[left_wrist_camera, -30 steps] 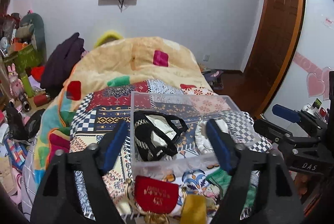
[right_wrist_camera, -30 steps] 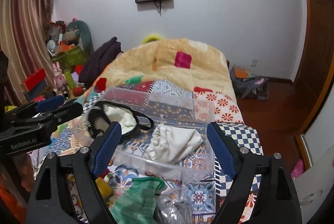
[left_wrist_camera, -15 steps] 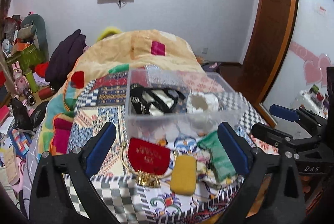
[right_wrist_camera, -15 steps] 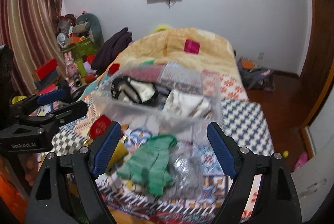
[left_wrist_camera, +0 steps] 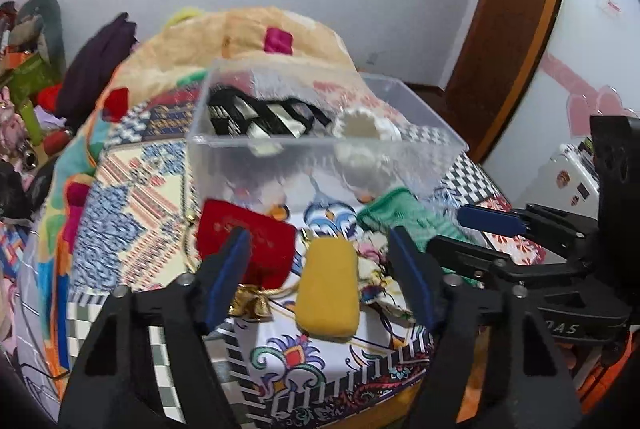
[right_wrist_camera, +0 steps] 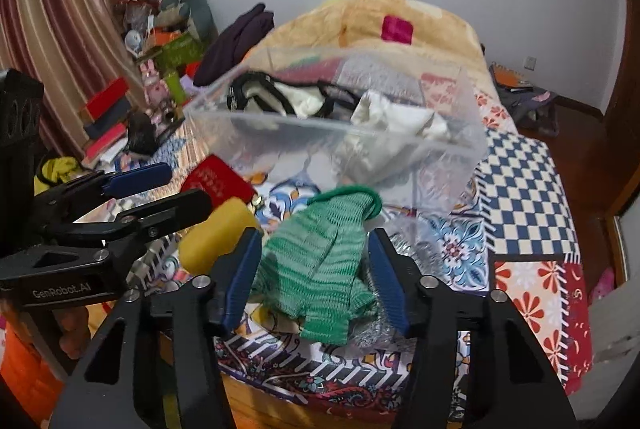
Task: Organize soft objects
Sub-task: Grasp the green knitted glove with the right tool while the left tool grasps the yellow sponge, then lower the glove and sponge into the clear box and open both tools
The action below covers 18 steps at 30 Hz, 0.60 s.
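Observation:
A clear plastic box (left_wrist_camera: pixel 320 153) (right_wrist_camera: pixel 280 133) stands on the patterned bed. It holds a black-and-white item (left_wrist_camera: pixel 260 117) and a white cloth (right_wrist_camera: pixel 392 125). In front of it lie a red pouch (left_wrist_camera: pixel 244 241) (right_wrist_camera: pixel 216 179), a yellow soft block (left_wrist_camera: pixel 328 289) (right_wrist_camera: pixel 216 233) and a green knit item (right_wrist_camera: pixel 320 265) (left_wrist_camera: pixel 400 215). My left gripper (left_wrist_camera: pixel 320 269) is open around the yellow block and empty. My right gripper (right_wrist_camera: pixel 314 269) is open, with the green knit between its fingers.
A silvery crinkled bag (right_wrist_camera: pixel 372 333) lies under the green knit. A beige duvet (left_wrist_camera: pixel 240 41) covers the far bed. Clutter and books (right_wrist_camera: pixel 108 117) stand left of the bed. A wooden door (left_wrist_camera: pixel 516 13) is at right.
Both grippers have pulled back from over the box and dropped low toward the bed's near edge. They now frame the yellow block and the green knit. Both jaws stay open.

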Tool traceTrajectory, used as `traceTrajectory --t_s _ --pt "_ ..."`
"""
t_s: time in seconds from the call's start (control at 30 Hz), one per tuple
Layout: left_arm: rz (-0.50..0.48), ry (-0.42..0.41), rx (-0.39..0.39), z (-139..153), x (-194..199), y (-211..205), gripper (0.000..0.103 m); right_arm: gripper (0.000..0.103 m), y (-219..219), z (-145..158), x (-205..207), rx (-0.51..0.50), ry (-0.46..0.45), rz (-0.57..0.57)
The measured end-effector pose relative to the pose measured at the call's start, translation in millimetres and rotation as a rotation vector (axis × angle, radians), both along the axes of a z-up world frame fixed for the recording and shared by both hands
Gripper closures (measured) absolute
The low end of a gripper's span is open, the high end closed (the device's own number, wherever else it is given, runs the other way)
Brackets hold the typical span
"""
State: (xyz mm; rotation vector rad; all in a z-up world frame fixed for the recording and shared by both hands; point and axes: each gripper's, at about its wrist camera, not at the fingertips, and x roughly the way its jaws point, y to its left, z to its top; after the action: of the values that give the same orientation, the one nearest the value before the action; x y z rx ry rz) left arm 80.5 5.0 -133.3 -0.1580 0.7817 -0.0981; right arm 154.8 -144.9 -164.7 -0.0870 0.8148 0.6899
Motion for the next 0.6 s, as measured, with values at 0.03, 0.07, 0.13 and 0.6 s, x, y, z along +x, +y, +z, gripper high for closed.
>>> traceTrajectory --t_s 0.03,0.07,0.13,0.6 --pt "-0.010 0.011 -0.002 -4 1 -1 0.039 0.055 1 -3 1 -0.005 0.009 0.004" --pt "-0.020 0.020 -0.002 -7 2 -3 0.042 0.056 2 -6 2 -0.010 0.019 0.009" --pt "-0.036 0.041 -0.005 -14 4 -5 0.048 0.059 3 -13 4 -0.020 0.037 0.019" --pt "-0.058 0.032 -0.041 -14 -1 0 0.075 0.095 -3 -4 -1 0.007 -0.002 0.026"
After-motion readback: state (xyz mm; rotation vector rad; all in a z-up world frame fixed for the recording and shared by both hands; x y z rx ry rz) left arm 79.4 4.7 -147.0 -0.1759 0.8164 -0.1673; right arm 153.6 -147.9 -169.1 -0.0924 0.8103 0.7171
